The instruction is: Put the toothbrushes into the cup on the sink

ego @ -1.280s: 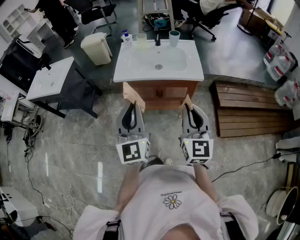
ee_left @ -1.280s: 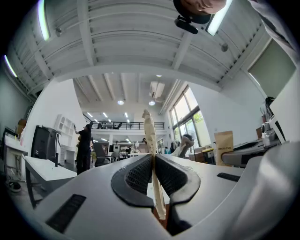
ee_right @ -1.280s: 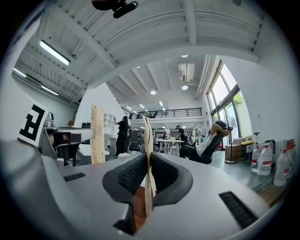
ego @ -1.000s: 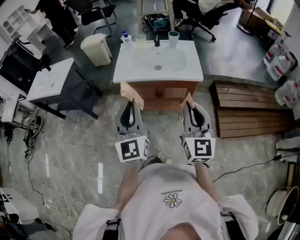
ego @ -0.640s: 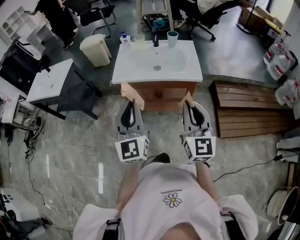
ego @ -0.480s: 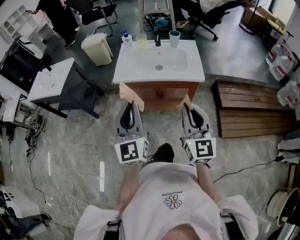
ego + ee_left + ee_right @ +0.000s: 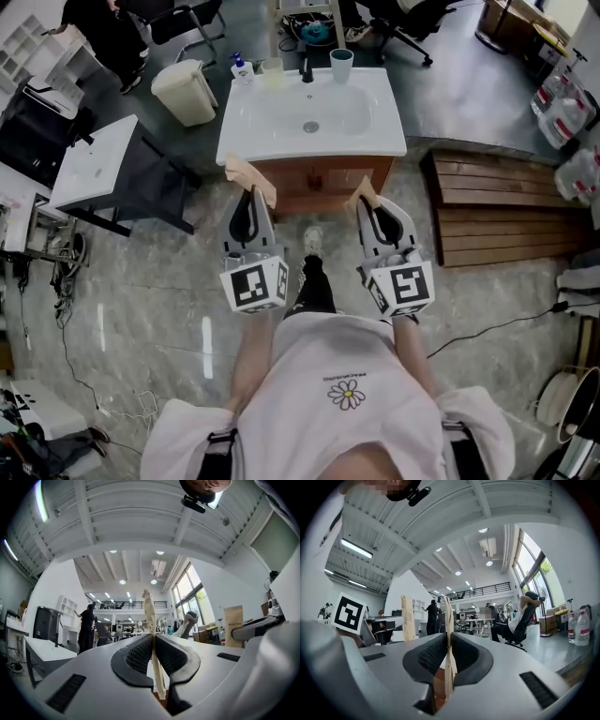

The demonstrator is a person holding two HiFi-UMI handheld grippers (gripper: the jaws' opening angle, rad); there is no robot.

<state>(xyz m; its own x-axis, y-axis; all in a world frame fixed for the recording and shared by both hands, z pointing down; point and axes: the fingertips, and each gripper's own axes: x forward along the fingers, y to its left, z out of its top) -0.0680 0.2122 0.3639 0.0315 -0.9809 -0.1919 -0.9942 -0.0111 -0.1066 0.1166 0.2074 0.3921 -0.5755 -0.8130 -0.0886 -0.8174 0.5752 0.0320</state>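
I am standing short of the sink (image 7: 388, 145), which fills the upper middle of the head view, with both grippers held out toward its wooden front. My left gripper (image 7: 153, 641) is clamped on a flat tan toothbrush (image 7: 148, 613) that stands edge-on between the pads and sticks out past the tips. My right gripper (image 7: 449, 649) is closed the same way on a second toothbrush (image 7: 448, 620), and its jaws have just tightened a little on it.

The teal cup (image 7: 341, 65) sits on the sink's far rim at the top of the frame, just right of the faucet (image 7: 307, 69). A paler cup (image 7: 273, 73) stands left of the faucet, beside a soap bottle (image 7: 242, 69); I take the teal one as the target, though I cannot be sure.

From the grippers the cup lies straight up the frame, across the whole basin. My right gripper sits almost directly below it and is the nearer one; my left is off to the lower left. Both toothbrushes point along the jaws toward the sink, so each will probably need tipping end-down over the cup's mouth.
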